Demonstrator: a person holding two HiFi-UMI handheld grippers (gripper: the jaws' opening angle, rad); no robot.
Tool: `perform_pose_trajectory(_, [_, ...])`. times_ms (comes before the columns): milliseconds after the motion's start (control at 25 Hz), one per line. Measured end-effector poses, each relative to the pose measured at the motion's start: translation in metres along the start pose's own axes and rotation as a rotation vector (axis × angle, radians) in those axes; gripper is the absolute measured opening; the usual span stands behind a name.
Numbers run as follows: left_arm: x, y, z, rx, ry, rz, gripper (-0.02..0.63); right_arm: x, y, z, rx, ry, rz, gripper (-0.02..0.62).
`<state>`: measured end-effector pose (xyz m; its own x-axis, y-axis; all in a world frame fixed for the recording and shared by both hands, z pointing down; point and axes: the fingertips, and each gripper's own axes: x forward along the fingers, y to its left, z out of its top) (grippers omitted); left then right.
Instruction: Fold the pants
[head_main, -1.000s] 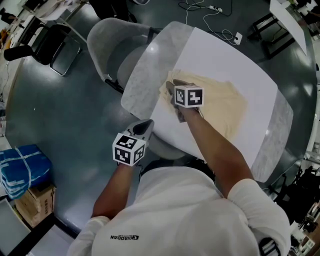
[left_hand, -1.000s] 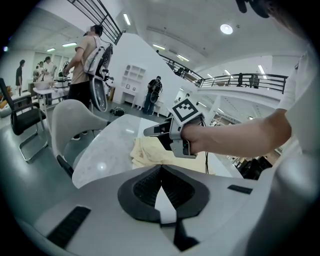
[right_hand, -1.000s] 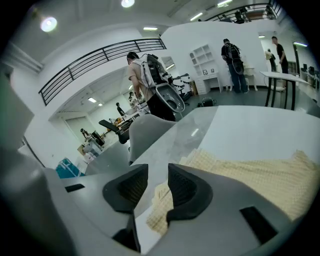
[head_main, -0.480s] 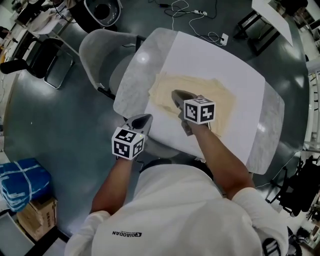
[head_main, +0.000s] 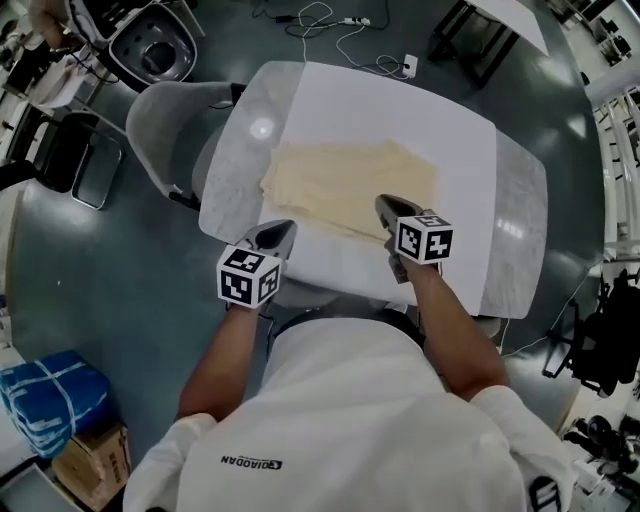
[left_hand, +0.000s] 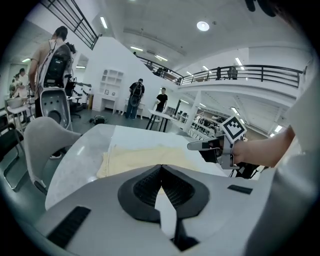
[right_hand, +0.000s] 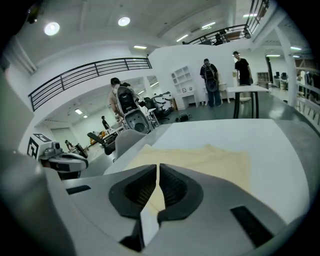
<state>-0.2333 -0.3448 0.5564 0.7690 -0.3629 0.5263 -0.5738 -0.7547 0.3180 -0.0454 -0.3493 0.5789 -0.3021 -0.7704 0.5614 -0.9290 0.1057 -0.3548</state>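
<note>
Cream pants (head_main: 345, 185) lie folded in a flat rectangle on the white table (head_main: 455, 250); they also show in the left gripper view (left_hand: 145, 157) and the right gripper view (right_hand: 200, 160). My right gripper (head_main: 385, 208) hovers over the pants' near right corner. Its jaws are closing, only a slim gap is left, and nothing is between them (right_hand: 158, 167). My left gripper (head_main: 278, 234) hangs over the table's near left edge, just short of the pants, shut and empty (left_hand: 161, 167). Each gripper appears in the other's view: the right (left_hand: 200, 145), the left (right_hand: 65, 160).
A grey shell chair (head_main: 175, 140) stands against the table's left side. A black chair (head_main: 150, 45) and floor cables (head_main: 340, 20) lie beyond. A blue bundle (head_main: 45, 400) and a cardboard box sit on the floor at lower left. People stand far off.
The right gripper drew back from the pants' far left part to their near right corner. The left gripper moved up to the table's near edge. The pants lie flat, let go.
</note>
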Motion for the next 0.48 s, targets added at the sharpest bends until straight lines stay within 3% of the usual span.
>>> perform_pose_trajectory(200, [0.022, -0.023, 0.000, 0.023, 0.033, -0.026, 0.026, -0.030, -0.069, -0.022, 0.080, 0.002, -0.106, 0.037])
perform_pose_trajectory(480, [0.045, -0.039, -0.006, 0.032, 0.073, -0.026, 0.028, -0.039, -0.164, -0.047, 0.115, 0.055, -0.263, 0.037])
